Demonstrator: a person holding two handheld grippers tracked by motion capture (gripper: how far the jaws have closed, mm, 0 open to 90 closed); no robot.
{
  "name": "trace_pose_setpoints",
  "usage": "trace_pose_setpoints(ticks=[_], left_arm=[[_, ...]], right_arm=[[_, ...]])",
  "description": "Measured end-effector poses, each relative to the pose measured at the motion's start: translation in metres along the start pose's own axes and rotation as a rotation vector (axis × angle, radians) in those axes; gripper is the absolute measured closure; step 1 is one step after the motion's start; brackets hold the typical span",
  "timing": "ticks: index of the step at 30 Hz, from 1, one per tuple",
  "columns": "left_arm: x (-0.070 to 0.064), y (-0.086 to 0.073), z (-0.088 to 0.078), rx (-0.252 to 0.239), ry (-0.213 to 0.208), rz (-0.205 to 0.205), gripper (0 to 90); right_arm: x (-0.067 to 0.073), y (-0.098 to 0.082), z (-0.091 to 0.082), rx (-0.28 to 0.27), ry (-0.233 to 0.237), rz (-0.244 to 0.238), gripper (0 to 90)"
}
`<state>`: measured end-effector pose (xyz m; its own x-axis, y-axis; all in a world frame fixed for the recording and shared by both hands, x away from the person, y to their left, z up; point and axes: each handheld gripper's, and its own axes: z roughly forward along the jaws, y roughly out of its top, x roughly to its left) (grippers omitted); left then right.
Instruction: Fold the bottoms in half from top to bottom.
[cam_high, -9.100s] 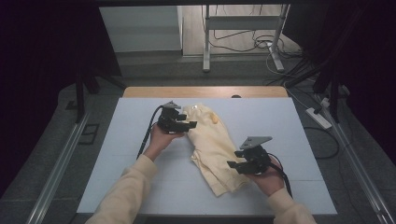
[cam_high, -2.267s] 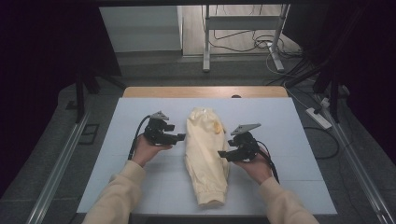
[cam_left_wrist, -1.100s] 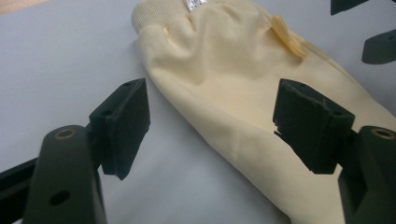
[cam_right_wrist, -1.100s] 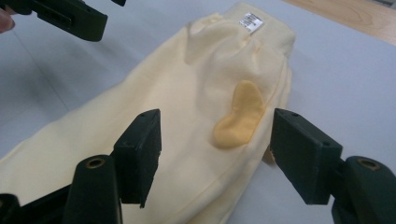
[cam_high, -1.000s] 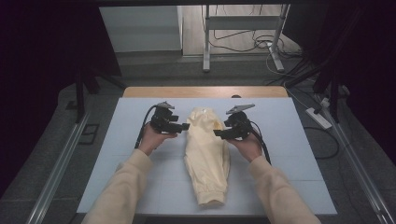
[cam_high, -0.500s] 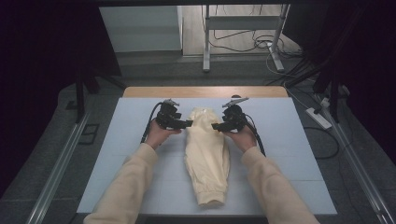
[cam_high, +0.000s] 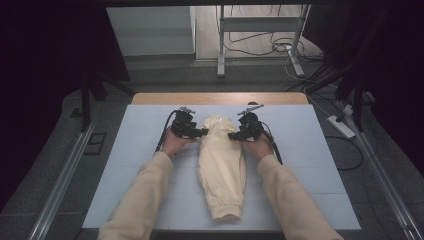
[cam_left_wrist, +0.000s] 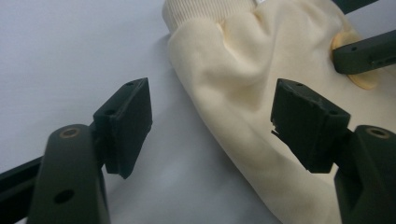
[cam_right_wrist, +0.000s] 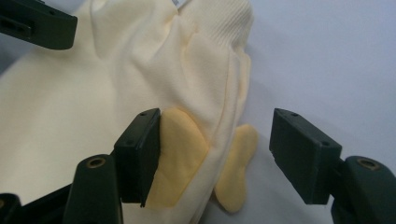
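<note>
Soft, light cream knitted cotton garment (cam_high: 221, 165), limp when lifted; best pinched at upper-centre ribbed edge (cam_left_wrist: 205, 10). Left gripper (cam_high: 199, 133), right gripper (cam_high: 234, 135): jaws wide, holding nothing.

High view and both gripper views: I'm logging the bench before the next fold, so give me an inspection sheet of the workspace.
Surface: pale blue mat on a wooden table, flat.
Job's things: cream garment, folded into a long strip, ribbed collar at the far end; yellow patches on its edge.
Clutter: nothing seen.
Grippers: left gripper and right gripper at the garment's far corners, jaws open, each astride a cloth edge, not pinching.
Cables: black cable trails from each gripper; more on the floor.
Surroundings: metal frame legs, power strip, dark curtains.
</note>
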<state>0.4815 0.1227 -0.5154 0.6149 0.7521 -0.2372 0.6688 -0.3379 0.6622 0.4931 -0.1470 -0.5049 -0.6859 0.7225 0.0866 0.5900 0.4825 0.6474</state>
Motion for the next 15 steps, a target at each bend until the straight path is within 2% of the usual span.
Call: trace_pose_setpoints(ticks=[4,8,15], left_arm=[[-0.002,0.0,0.005,0.016,0.0,0.0,30.1],[-0.002,-0.002,0.013,0.053,-0.004,-0.005,31.6],[-0.003,-0.004,0.02,0.063,-0.034,-0.019,38.5]], right_arm=[[-0.001,-0.002,0.004,0.017,-0.006,-0.007,34.7],[-0.003,-0.005,0.008,0.036,0.001,0.003,34.8],[-0.002,-0.006,0.011,0.038,0.017,0.006,37.7]])
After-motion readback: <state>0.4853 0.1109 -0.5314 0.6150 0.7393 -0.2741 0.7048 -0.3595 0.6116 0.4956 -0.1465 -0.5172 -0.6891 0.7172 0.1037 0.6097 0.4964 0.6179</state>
